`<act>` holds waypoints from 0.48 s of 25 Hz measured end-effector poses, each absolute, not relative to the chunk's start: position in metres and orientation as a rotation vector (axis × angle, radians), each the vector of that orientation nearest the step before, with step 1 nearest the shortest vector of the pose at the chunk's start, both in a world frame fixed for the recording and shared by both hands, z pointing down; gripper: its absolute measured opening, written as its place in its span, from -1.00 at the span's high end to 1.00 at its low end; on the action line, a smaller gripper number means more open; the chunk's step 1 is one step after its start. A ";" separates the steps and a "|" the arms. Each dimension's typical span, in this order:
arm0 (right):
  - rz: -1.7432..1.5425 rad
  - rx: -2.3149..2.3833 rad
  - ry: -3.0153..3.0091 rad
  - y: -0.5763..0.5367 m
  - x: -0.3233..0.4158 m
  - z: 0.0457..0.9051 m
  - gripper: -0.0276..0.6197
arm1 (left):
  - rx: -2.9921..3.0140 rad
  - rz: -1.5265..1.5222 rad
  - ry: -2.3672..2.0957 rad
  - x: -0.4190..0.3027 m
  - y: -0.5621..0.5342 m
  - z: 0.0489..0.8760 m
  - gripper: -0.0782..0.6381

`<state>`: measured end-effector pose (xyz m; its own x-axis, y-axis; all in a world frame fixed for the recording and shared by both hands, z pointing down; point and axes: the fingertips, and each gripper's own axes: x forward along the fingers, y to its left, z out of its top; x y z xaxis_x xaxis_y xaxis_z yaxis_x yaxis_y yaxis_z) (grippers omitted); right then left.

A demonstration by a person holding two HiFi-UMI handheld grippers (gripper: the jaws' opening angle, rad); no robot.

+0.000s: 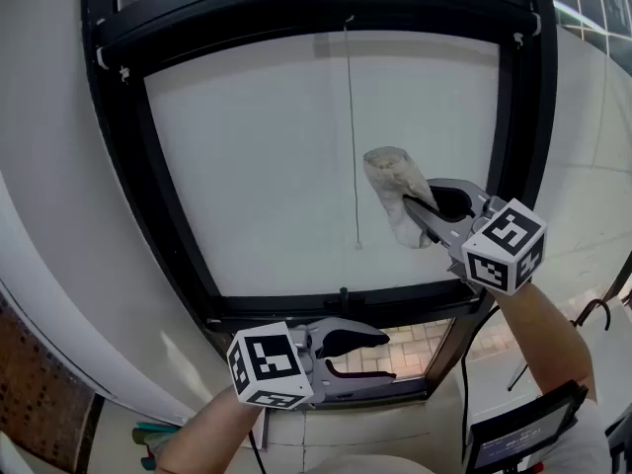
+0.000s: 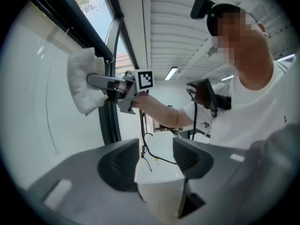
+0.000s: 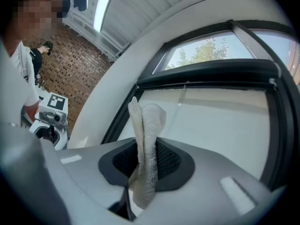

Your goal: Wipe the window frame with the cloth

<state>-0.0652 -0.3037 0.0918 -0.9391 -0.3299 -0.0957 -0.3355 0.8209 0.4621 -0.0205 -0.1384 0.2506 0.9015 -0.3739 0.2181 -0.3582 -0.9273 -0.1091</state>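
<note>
Cloth [image 1: 393, 188] is pinched in the closed right tool [image 1: 420, 205] and lies flat against the white panel [image 1: 247, 166], just beside the right upright of the frame [image 1: 523, 117]. A thin cord [image 1: 353, 146] hangs just left of it. The left tool [image 1: 390, 356] hovers open and empty by the bottom rail.

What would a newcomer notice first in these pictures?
The pale cloth pinched in the right gripper stands out. It is held up in front of the white panel, just left of the right upright of the black window frame. Lower down, the left gripper hangs open and empty near the frame's bottom rail.
</note>
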 end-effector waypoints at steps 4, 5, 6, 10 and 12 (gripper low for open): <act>0.789 -0.436 2.970 -0.268 -0.138 0.045 0.69 | -3.046 -0.323 0.505 -0.042 -0.107 0.229 0.10; 0.792 -0.407 2.965 -0.260 -0.157 0.033 0.68 | -3.048 -0.319 0.502 -0.050 -0.101 0.225 0.10; 0.791 -0.374 2.958 -0.253 -0.177 0.021 0.69 | -3.045 -0.316 0.507 -0.059 -0.096 0.222 0.10; 0.775 -0.270 2.913 -0.231 -0.253 -0.027 0.69 | -3.026 -0.323 0.547 -0.093 -0.080 0.218 0.10; 0.786 -0.239 2.883 -0.220 -0.287 -0.050 0.69 | -3.020 -0.330 0.569 -0.108 -0.070 0.218 0.10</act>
<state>-0.2874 -0.2197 -0.0502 -0.9770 -0.1150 -0.1794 -0.1901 0.8507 0.4901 -0.1084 -0.0703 0.2182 0.9094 -0.3651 0.1993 -0.3542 -0.9309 -0.0889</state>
